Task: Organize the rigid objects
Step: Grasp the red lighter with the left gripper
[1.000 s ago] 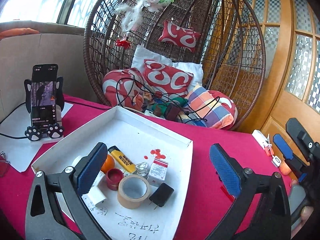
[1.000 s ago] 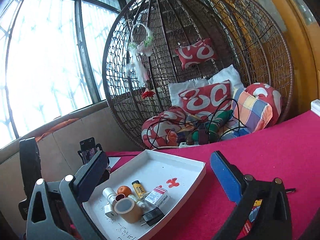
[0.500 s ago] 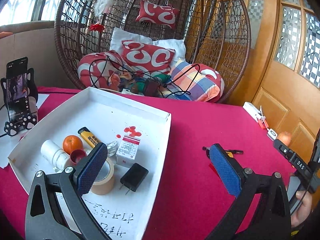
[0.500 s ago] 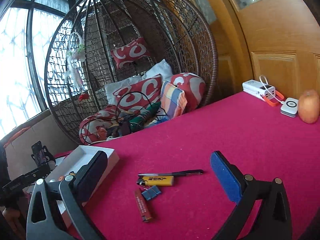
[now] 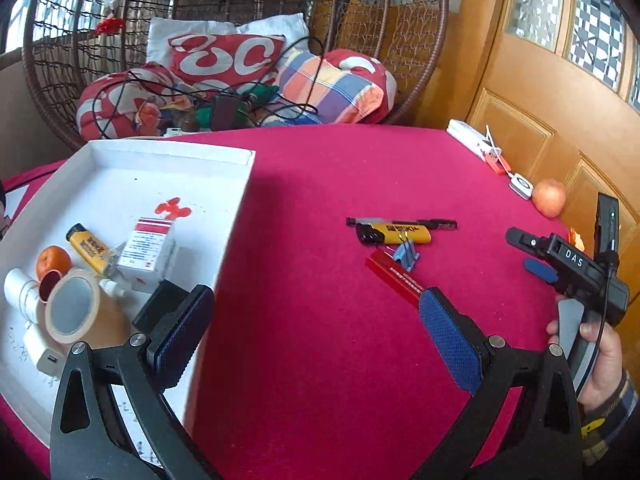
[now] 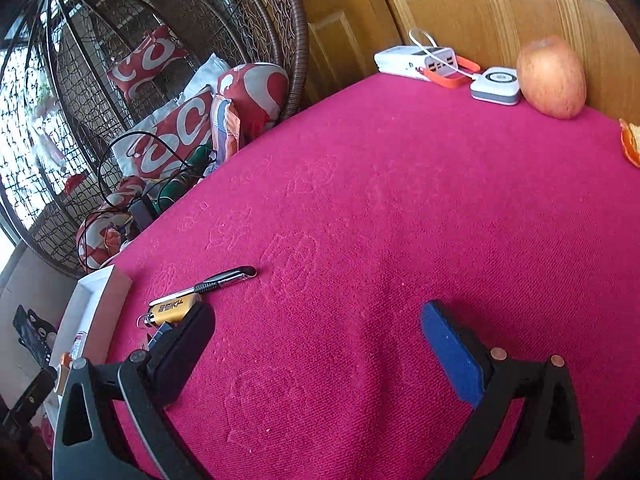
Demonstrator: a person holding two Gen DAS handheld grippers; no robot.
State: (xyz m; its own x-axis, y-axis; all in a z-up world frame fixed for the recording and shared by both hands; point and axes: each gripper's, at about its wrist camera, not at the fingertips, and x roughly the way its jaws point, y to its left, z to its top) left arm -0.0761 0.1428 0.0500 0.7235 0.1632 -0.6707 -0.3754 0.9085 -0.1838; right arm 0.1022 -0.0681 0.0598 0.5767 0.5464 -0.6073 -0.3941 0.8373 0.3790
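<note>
Both cameras ride low over the red table (image 5: 320,360), looking forward between their own fingers. The left view faces twelve o'clock toward the wicker chair (image 5: 360,20); the right view sits nearer. Both share the yellow lighter (image 5: 394,233) (image 6: 173,309).

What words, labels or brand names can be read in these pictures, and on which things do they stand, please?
"DAS": on the right gripper's black body.
Yellow lighter on the cloth: print too blurred to read.
Red-and-white box in the tray: print too small.
Handwriting on the tray floor: unreadable.

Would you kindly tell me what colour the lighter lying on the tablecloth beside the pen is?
Yellow with a black end; the lighter shows best in the left wrist view.
</note>
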